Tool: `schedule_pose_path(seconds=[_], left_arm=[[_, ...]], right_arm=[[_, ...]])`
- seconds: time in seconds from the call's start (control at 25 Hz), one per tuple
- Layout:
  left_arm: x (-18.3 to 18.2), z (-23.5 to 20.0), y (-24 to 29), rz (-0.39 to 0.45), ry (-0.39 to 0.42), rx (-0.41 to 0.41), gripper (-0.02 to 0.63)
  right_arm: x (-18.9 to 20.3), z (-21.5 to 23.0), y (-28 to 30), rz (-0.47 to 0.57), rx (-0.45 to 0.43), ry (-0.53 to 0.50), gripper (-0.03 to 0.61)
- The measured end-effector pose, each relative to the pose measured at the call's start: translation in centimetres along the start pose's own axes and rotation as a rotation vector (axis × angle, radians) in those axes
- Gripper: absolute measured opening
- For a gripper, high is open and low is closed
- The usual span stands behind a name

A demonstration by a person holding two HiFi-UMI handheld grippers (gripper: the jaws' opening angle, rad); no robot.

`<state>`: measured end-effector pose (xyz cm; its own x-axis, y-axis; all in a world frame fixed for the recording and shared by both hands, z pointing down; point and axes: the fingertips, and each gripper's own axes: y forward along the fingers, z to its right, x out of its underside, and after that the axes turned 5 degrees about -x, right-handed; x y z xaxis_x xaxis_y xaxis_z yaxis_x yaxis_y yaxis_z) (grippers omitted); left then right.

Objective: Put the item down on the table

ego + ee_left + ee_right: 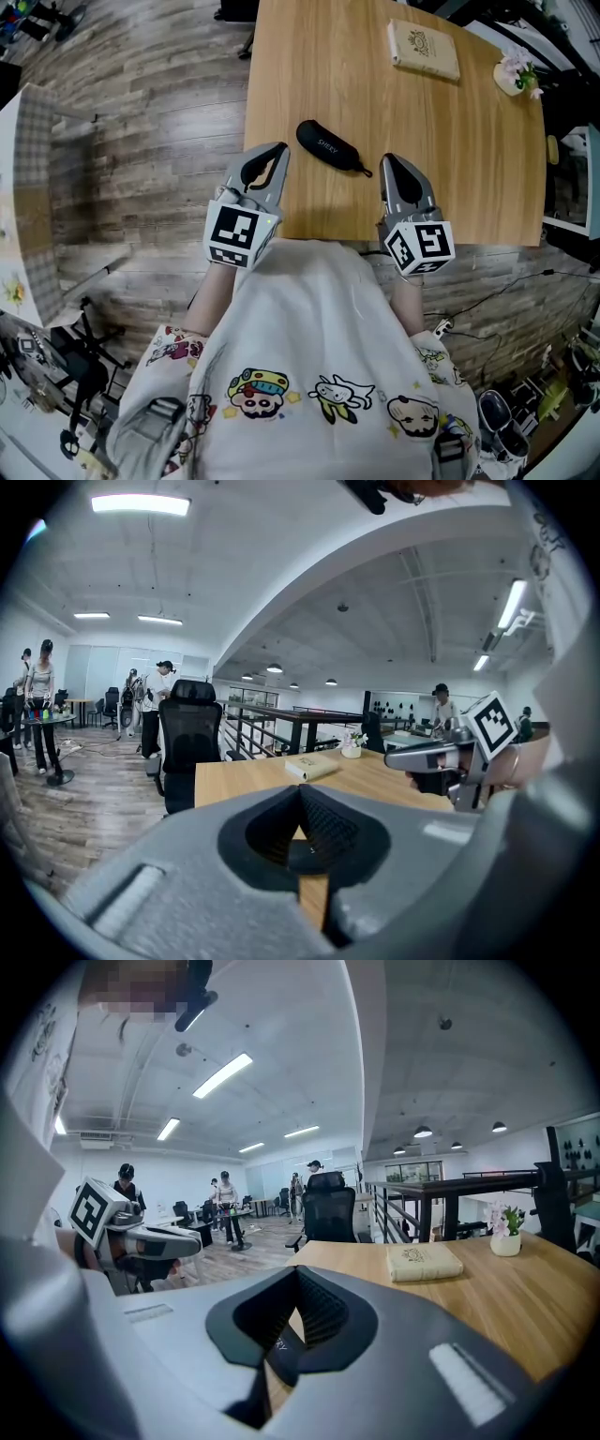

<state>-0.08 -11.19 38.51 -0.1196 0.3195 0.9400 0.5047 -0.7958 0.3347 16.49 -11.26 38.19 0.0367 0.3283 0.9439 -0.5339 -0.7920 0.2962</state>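
In the head view, a pale wooden table (450, 169) is seen from steeply above, and a black oblong case (328, 147) with small white lettering lies flat on it, apart from both tools, so the putting-down appears to be done. The left gripper (281, 148) is held at the near-left of the case with its jaws closed tip to tip and nothing between them. The right gripper (387, 160) is also closed, and its tips sit just beside the thin cord at the case's near end; whether cord and tips touch cannot be told. A flat beige book (424, 50) and a small white pot of flowers (517, 73) are set well away at the far side. In the left gripper view, the left gripper (300, 787) is shown fully shut on nothing, with only bare table (244, 775) visible past it. In the right gripper view, the right gripper (296, 1269) is likewise shut, and the case (281, 1354) is glimpsed on the table through the gap under the tips rather than pinched. The likely risk is judged to lie in the pull-back: the cord could be snagged by the right tips and the case dragged toward the near table edge, or the case nudged sideways if either tool is swept low across it.
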Motion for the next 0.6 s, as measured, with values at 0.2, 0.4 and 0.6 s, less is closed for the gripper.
schedule_pose_path(seconds=[0.2, 0.4, 0.6], left_arm=[[0.21, -0.35, -0.05, -0.007, -0.005, -0.008, -0.001], [0.2, -0.43, -0.11, -0.007, -0.011, -0.011, -0.002], [0.14, -0.55, -0.11, 0.001, 0.002, -0.015, 0.0]], right_arm=[[-0.14, -0.1, 0.24, 0.002, -0.004, 0.0, 0.009], [0.04, -0.27, 0.34, -0.006, -0.019, 0.014, 0.009], [0.28, -0.22, 0.26, -0.01, -0.02, 0.022, 0.009]])
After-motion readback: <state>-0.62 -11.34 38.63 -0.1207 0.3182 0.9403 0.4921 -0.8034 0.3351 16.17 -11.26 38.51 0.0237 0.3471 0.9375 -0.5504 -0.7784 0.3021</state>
